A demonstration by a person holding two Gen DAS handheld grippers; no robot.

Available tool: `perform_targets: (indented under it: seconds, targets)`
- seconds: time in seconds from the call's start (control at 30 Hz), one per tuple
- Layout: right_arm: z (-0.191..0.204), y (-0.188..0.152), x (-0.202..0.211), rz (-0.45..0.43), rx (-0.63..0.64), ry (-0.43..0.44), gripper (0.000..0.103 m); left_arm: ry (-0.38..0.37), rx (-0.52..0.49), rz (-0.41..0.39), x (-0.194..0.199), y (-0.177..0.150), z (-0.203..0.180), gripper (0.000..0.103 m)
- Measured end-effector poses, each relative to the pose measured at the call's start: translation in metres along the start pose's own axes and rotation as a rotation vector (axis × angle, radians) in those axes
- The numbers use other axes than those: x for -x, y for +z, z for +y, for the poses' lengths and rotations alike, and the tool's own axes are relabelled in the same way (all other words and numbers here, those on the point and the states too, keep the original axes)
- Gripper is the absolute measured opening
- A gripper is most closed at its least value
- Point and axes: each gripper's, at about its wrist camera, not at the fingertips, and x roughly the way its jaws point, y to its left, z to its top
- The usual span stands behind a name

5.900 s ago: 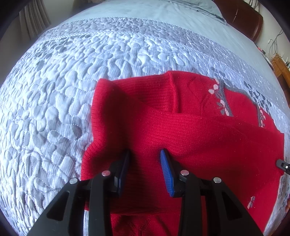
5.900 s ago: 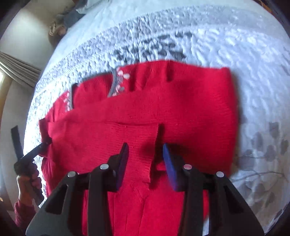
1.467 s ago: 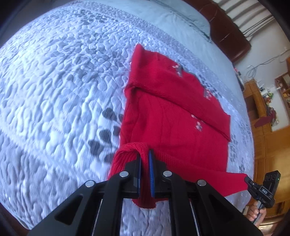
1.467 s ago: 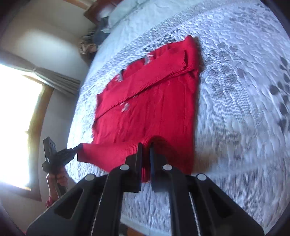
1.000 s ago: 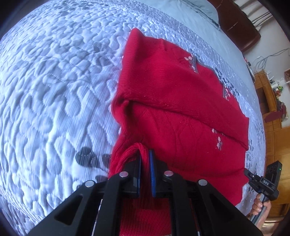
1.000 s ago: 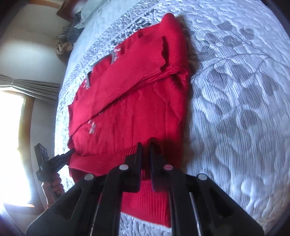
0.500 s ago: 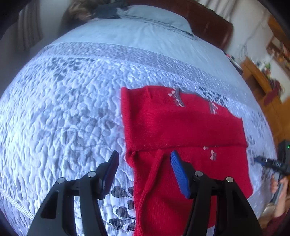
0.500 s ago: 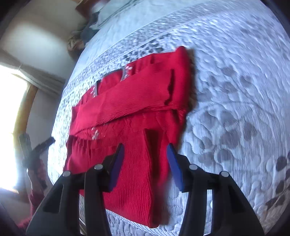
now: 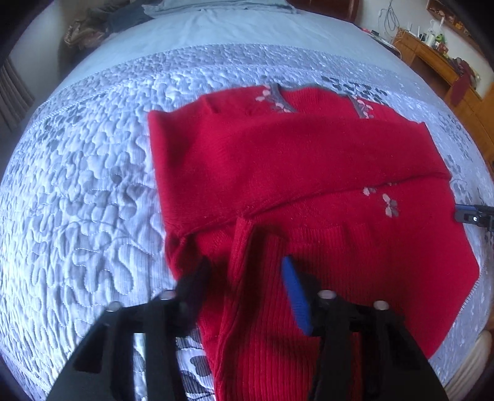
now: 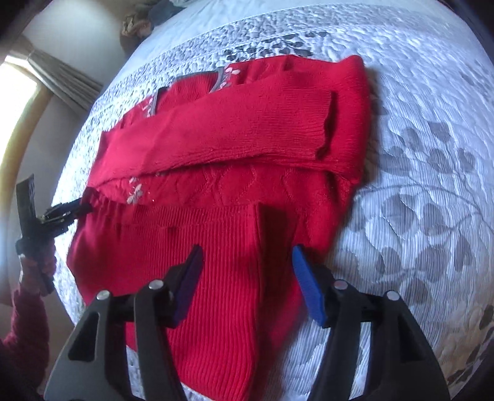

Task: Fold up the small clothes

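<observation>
A red knitted sweater [image 9: 302, 160] with small grey flowers lies flat on the quilted bedspread [image 9: 92, 185], sleeves folded across its chest. It also shows in the right wrist view [image 10: 234, 148]. Its ribbed hem [image 9: 278, 308] is turned up toward the folded sleeves. My left gripper [image 9: 244, 274] is open and empty, just above the hem near the sweater's left edge. My right gripper [image 10: 247, 265] is open and empty over the hem near the right edge. The right gripper's tip [image 9: 472, 216] shows at the sweater's right edge, the left gripper [image 10: 61, 212] at its left edge.
The white and grey bedspread [image 10: 432, 154] spreads around the sweater. A dark pile of clothes [image 9: 102, 24] lies at the head of the bed. Wooden furniture [image 9: 447, 71] stands to the right. A curtained window [image 10: 46, 77] is on the left.
Both grippers held the hem shut, carried it up over the sweater, then opened and let it go. They have since moved closer over the hem.
</observation>
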Motion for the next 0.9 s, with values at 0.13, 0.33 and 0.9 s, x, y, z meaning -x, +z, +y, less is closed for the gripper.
perform_targets:
  seconds: [0.13, 0.33, 0.9]
  targets:
    - [0.008, -0.003, -0.001, -0.007, 0.046, -0.01, 0.007, -0.028, 0.024, 0.004, 0.0, -0.004, 0.002, 0.016]
    - [0.013, -0.013, 0.026, -0.076, 0.051, 0.078, 0.004, -0.074, 0.081, -0.043, 0.021, -0.011, 0.008, 0.007]
    - [0.046, 0.005, 0.117, -0.29, 0.103, 0.111, 0.004, -0.123, 0.202, -0.27, 0.104, 0.023, 0.028, 0.006]
